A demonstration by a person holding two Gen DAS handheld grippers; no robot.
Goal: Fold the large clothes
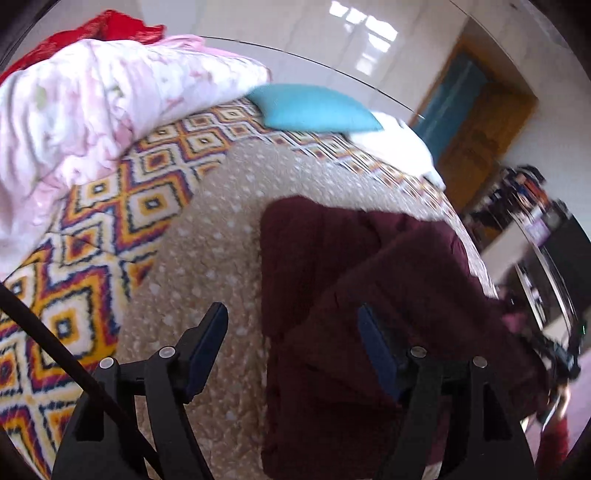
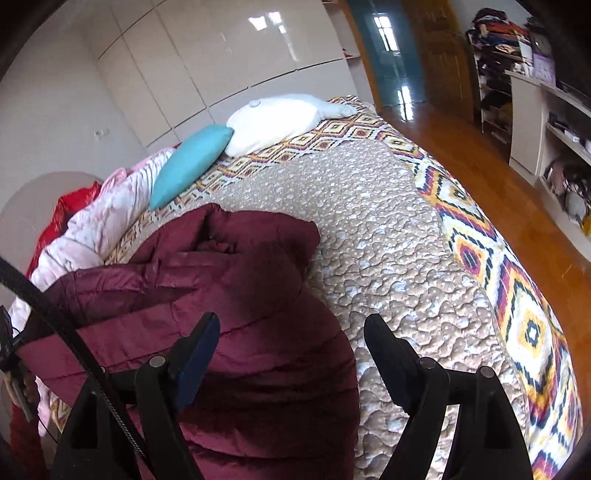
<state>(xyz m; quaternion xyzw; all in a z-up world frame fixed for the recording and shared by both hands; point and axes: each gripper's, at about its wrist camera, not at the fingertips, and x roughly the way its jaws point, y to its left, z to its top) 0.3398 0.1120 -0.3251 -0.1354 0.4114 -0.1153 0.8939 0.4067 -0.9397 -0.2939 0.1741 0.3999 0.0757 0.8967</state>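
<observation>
Maroon puffer jacket [image 2: 236,295] lying bunched and partly folded on the bed, on top of the beige quilted spread [image 2: 369,229], clear of both sets of fingers. Left gripper [image 1: 291,332] wide open, nothing held; right-side finger over the jacket's edge, left-side finger over bare spread, no pad pressing cloth. Right gripper [image 2: 291,343] likewise wide open and empty; left-side finger above the jacket's lower bulge, right-side finger above the quilt. Both angled downward at the bed. Left view motion-blurred.

Under the beige spread: patterned diamond-print blanket [image 1: 92,229], showing around its border. Pink floral duvet [image 1: 74,122] heaped at the far side with red fabric [image 1: 92,29] behind it. Teal cushion [image 2: 188,162] touching white pillow [image 2: 273,122] near the head of the bed. Glossy wardrobe doors [image 2: 229,59] behind. Wooden floor [image 2: 480,166] alongside the bed, shelving unit [image 2: 546,122] against the wall beyond. Black cable [image 2: 66,328] crossing the lower left of the right view.
</observation>
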